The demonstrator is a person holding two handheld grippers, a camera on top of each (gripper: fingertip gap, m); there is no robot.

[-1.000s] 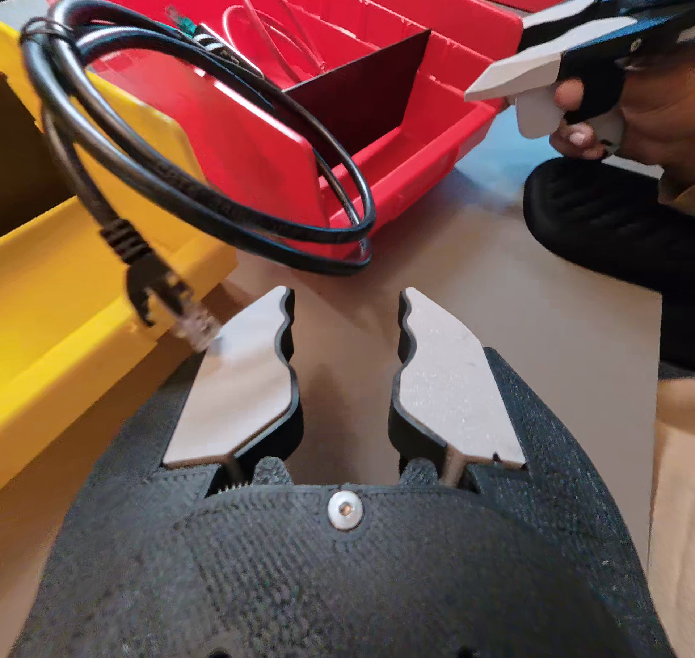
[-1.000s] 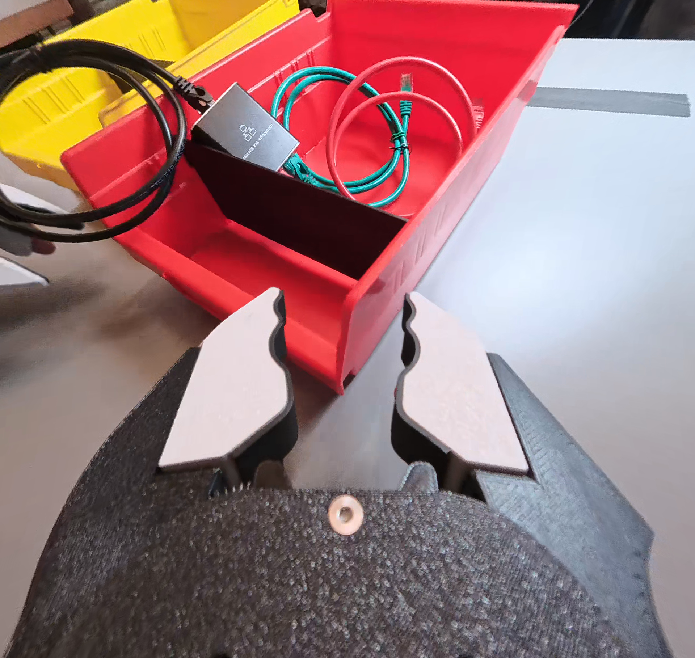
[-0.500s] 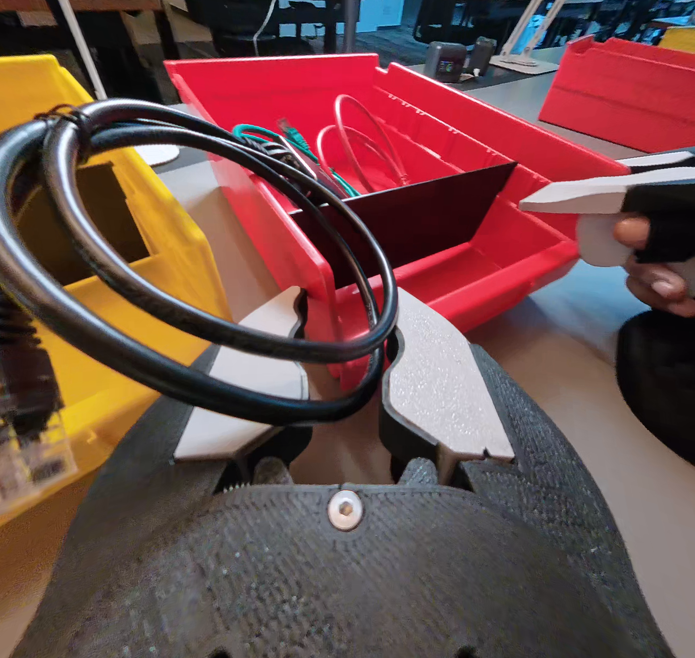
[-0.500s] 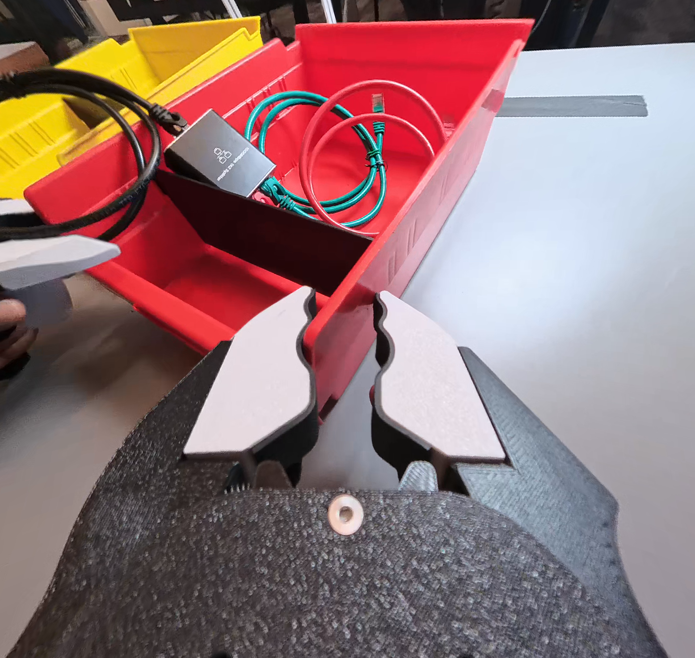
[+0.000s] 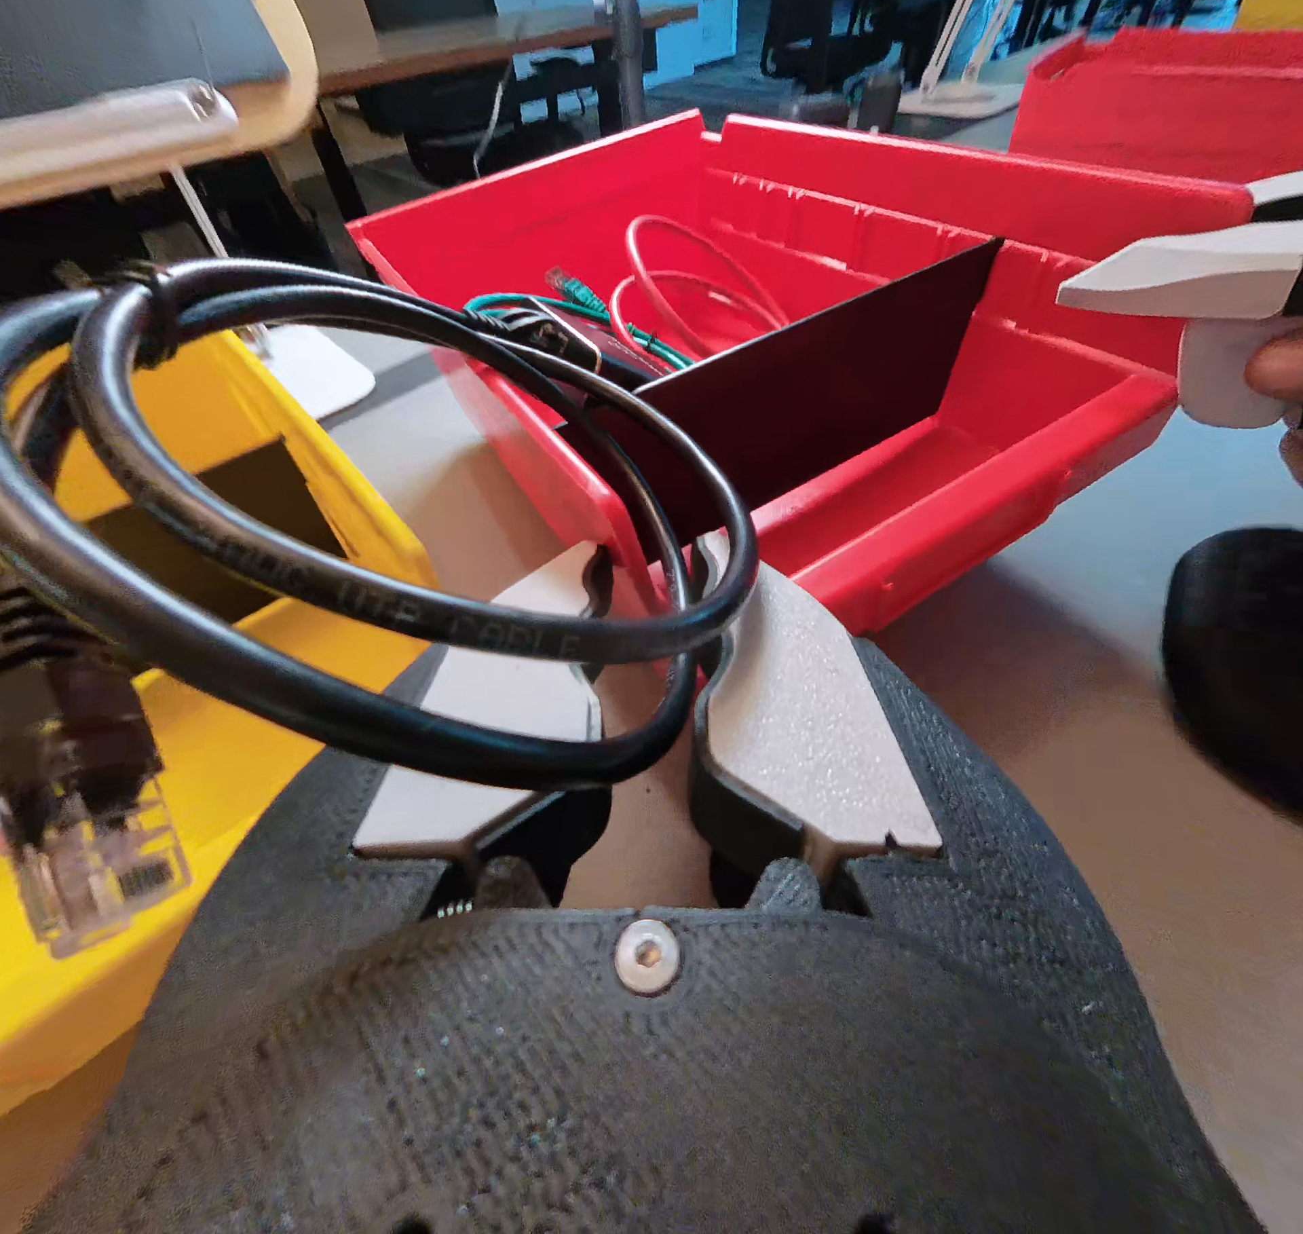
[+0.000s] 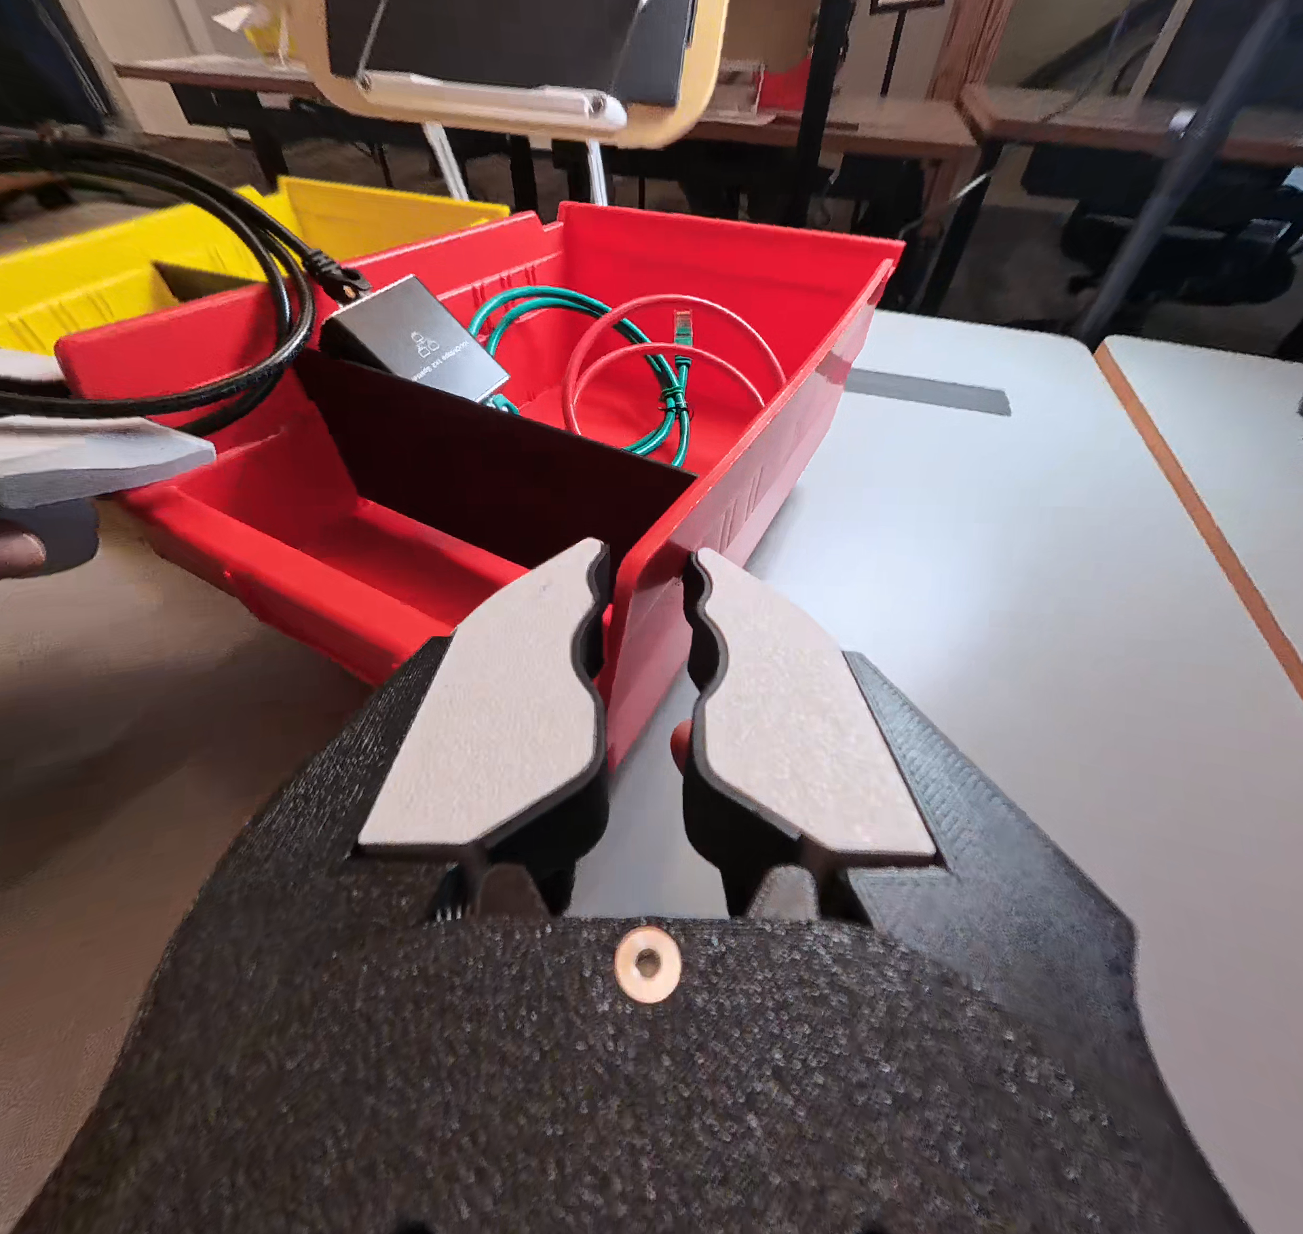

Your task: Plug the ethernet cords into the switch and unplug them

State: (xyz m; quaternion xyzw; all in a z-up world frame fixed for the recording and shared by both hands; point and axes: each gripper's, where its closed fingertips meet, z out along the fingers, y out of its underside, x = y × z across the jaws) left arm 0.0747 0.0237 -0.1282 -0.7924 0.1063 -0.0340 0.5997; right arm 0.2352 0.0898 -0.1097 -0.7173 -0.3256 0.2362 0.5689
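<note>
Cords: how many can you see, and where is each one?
3. The black cord hangs in the left gripper; the green cord and red cord lie coiled in the red bin. More may be hidden.

Right gripper [image 6: 645, 569] sits low at the near corner of the red bin [image 6: 719, 269], its fingers [image 6: 508, 699] either side of the bin's right wall; whether they touch it I cannot tell. A black divider [image 6: 486, 467] splits the bin. Behind it lies the black switch [image 6: 416, 347], tilted on the divider's top edge, with a coiled green cord [image 6: 656, 389] and a coiled red cord [image 6: 599, 347] to its right. At far left, the left gripper [image 6: 92, 452] carries a looped black cord [image 6: 282, 326], one plug end beside the switch. A yellow bin [image 6: 366, 213] stands beyond, on the pale worktop [image 6: 952, 565].
</note>
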